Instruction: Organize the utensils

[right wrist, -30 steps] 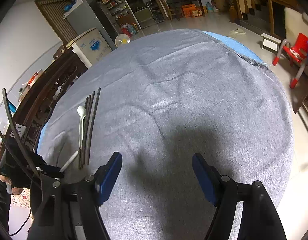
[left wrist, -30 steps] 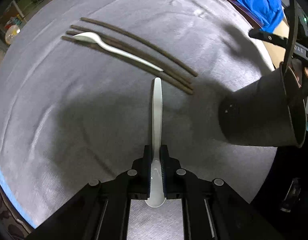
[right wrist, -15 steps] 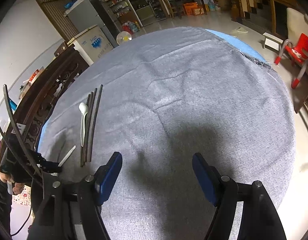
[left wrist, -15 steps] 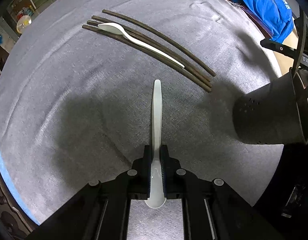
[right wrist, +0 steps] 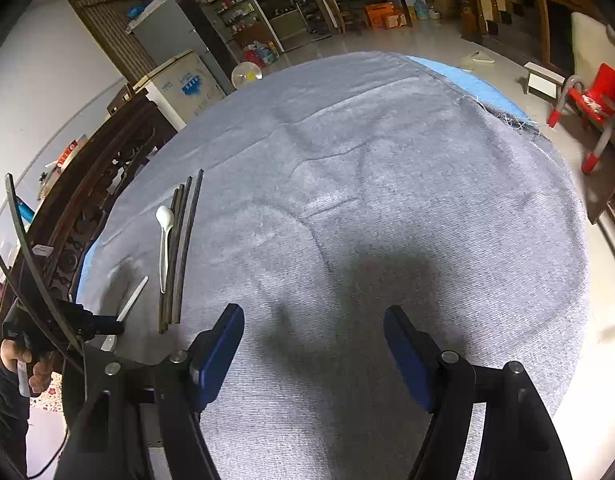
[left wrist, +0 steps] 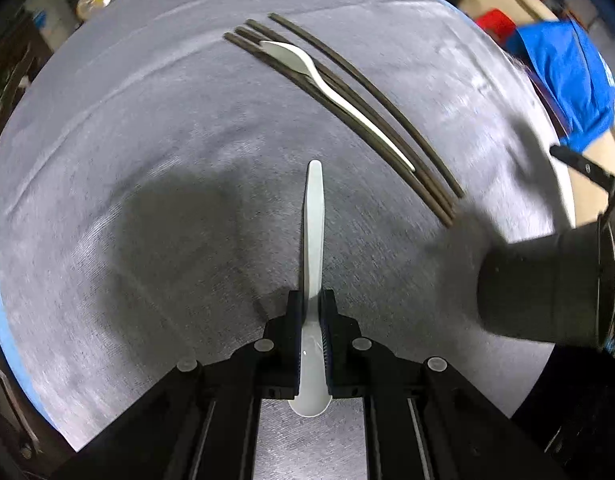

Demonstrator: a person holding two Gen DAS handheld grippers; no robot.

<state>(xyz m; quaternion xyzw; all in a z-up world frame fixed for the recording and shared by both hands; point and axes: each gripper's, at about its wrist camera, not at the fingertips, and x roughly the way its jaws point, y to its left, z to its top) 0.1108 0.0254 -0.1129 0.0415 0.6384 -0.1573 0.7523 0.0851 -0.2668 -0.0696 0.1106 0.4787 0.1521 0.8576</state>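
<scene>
Chopsticks and second spoon have shifted rightward in the left wrist view since the earlier frame.
Left wrist view: left gripper (left wrist: 310, 332) pinches a white spoon (left wrist: 314, 240) above the desk (left wrist: 147, 160); chopsticks (left wrist: 387, 120), second spoon (left wrist: 327, 84) and a dark holder (left wrist: 539, 284) lie beyond. Right wrist view: right gripper (right wrist: 313, 354) spread wide, holding nothing.

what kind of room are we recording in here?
Probably a lived-in home, an open dining or living area: a round cloth-covered table, a fridge and chest freezer by the wall, and a red child's chair.
</scene>
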